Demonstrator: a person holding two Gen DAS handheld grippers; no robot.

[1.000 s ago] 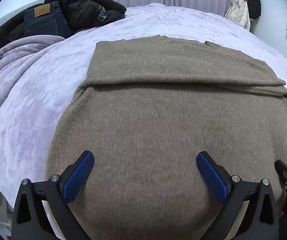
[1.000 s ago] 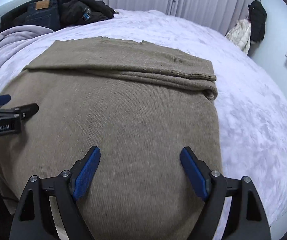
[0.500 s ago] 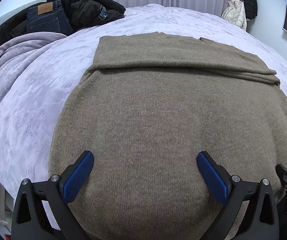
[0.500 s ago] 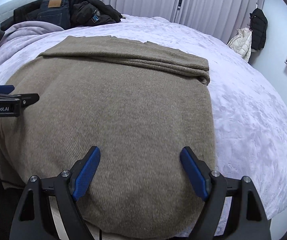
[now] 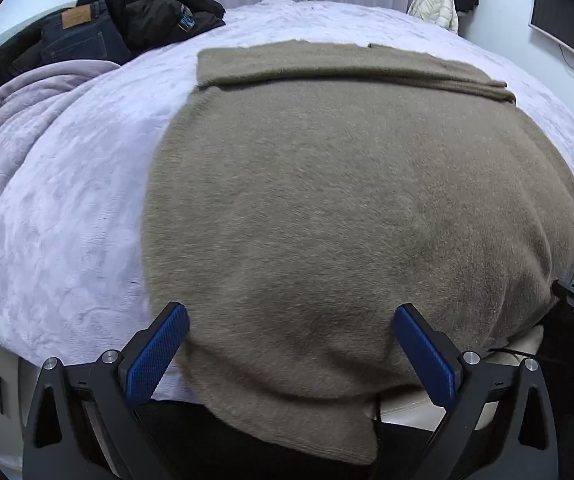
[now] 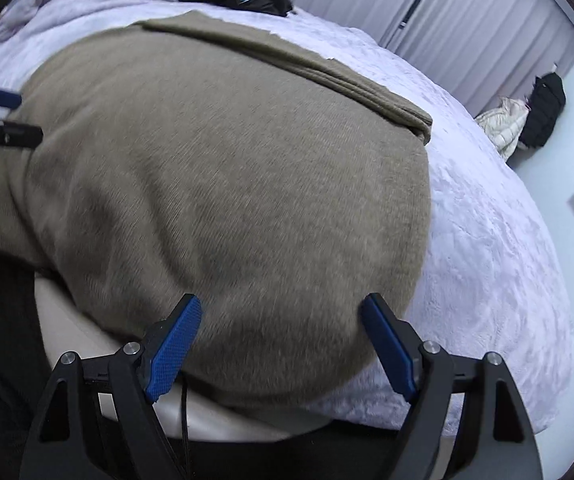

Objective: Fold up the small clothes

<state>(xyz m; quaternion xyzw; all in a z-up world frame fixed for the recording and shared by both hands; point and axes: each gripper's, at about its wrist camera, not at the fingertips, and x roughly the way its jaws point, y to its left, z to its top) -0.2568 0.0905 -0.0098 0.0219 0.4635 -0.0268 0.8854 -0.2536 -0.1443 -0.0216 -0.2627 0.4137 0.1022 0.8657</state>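
The brown sweater [image 5: 327, 208] lies flat on the bed [image 5: 59, 216], which has a pale purple cover. Its far part is already folded over into a long strip, and that strip runs from side to side. Its near edge hangs down over the front edge of the bed, toward the 2 grippers.

The left gripper [image 5: 291, 356] sits low at the near edge of the sweater, toward its left corner. Its 2 blue pads [image 5: 155, 354] are wide apart and hold nothing. The sweater spreads out ahead of it and also droops below it.

The right gripper [image 6: 283, 346] sits at the near edge too, toward the right corner. Its fingers are also spread wide with nothing between them. The sweater fills the space ahead of it.

So each gripper is close to its own corner of the hanging edge. I think the next step is to pinch those 2 corners and carry them away, up toward the folded strip. The fold would then run side to side, the same way as the strip.

A pile of dark clothes [image 5: 127, 28] sits far behind the sweater, well apart from it.
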